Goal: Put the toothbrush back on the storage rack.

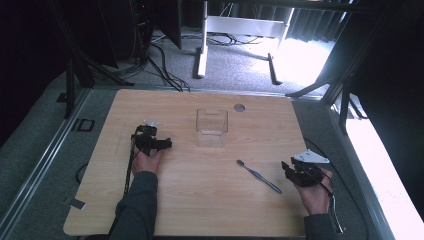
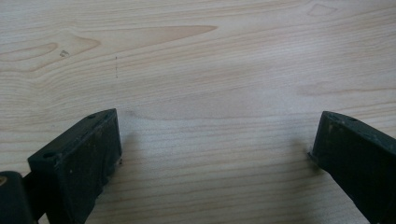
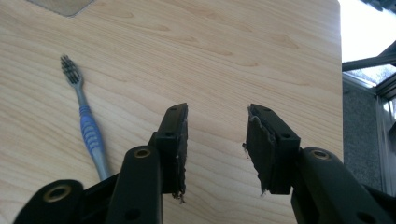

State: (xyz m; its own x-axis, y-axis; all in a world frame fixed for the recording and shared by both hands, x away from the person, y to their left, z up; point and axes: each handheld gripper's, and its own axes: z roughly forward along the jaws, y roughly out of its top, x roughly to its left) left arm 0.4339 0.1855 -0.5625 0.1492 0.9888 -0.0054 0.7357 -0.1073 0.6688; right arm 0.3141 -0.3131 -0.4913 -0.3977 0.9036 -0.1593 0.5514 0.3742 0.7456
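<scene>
Nearby, a ribbed blue-grey toothbrush lies on pale woodgrain beside the right gripper, jaws half-parted, empty.

A toothbrush lay flat on the table, toward its right edge and nearer the front edge than the back. A container stood behind and left of it, near the back edge at mid-width, well apart from the toothbrush.

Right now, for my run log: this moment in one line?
left gripper: open, empty | right gripper: open, empty | toothbrush: flat on table
</scene>
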